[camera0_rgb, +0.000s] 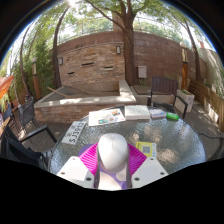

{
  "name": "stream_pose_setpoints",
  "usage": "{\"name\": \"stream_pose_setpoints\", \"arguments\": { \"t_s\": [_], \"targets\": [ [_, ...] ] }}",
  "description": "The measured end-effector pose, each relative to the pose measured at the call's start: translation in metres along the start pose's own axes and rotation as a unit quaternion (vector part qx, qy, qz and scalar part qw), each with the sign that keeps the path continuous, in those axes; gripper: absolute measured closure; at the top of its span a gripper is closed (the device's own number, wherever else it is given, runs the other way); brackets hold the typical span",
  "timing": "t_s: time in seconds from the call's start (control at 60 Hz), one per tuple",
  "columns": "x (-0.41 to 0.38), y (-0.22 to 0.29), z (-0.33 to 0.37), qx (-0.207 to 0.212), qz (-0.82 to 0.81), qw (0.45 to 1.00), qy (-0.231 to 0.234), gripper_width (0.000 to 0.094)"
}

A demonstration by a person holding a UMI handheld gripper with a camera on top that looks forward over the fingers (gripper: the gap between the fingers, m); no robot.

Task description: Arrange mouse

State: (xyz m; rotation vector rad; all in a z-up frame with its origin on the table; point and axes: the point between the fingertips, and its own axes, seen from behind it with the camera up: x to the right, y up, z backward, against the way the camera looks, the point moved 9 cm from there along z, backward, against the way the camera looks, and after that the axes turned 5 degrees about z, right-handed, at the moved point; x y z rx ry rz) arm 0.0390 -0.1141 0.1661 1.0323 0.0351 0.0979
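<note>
White and rounded, the mouse (112, 152) is seen between the two fingers of the tool (112, 172), its sides flanked by the magenta pads (92, 157). The pads appear pressed against both flanks, so the tool is judged to be clenched on the mouse, opened only to the mouse's width. The mouse is held above the near edge of a glass tabletop (178, 148); whether it touches the glass cannot be told. Papers (106, 116) and a price card (78, 132) lie toward the far edge, with a brick wall (95, 58) and a tree (127, 30) beyond. The carrying step is taken to be in hand. The next move calls for a bare spot to be chosen, the mouse lowered flat, and the fingers released.
</note>
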Motion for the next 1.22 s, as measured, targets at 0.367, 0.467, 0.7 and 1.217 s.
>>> {"name": "stream_pose_setpoints", "arguments": {
  "t_s": [0.367,0.467,0.7,1.217],
  "targets": [
    [-0.048,-0.101,-0.042,-0.097,0.013,0.995,0.004,0.0194],
    [-0.051,-0.079,-0.009,-0.082,0.016,0.996,-0.006,0.0106],
    [-0.067,-0.033,0.114,-0.056,0.029,0.997,-0.034,0.0089],
    [-0.085,-0.057,0.266,-0.038,0.049,0.997,-0.043,0.0088]
  ]
}}
